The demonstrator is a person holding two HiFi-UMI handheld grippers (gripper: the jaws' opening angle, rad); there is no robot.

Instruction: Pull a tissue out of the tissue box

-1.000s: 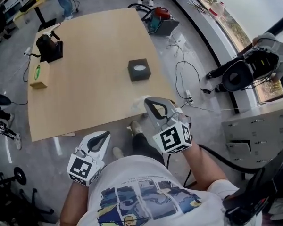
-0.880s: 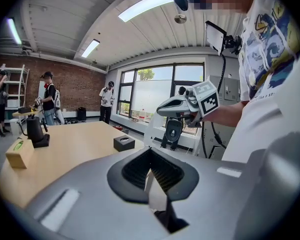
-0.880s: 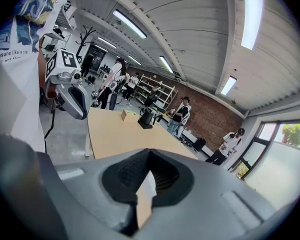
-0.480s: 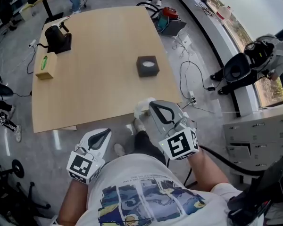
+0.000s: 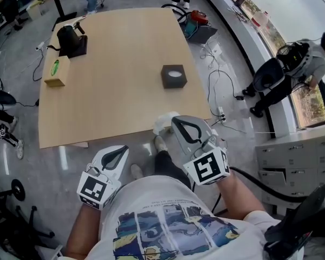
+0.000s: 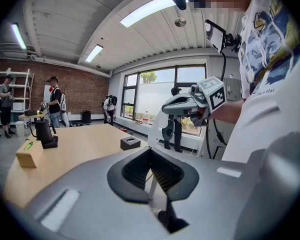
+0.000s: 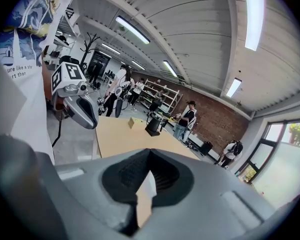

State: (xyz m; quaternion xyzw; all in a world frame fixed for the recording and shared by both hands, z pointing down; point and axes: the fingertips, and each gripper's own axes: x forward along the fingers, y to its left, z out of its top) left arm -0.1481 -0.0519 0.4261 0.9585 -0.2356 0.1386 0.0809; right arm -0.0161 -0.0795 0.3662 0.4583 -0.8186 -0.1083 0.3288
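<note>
Head view: dark square tissue box point(image 5: 174, 76) on smooth tan worktop point(image 5: 114, 64); crumpled white tissue point(image 5: 163, 122) at R hand-held gripper point(image 5: 177, 121) tip, by worktop's near edge.
Left gripper view: L hand-held gripper point(image 6: 150, 151) w/ ribbed pads point(image 6: 169, 174) pressed together, empty.
Right gripper view: pads pinching thin tissue.

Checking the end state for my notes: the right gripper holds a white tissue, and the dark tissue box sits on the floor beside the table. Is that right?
Not quite. The dark tissue box sits on the wooden table, toward its right side, not on the floor; the head view shows this. The rest stands: the right gripper is shut on a white tissue.
</note>
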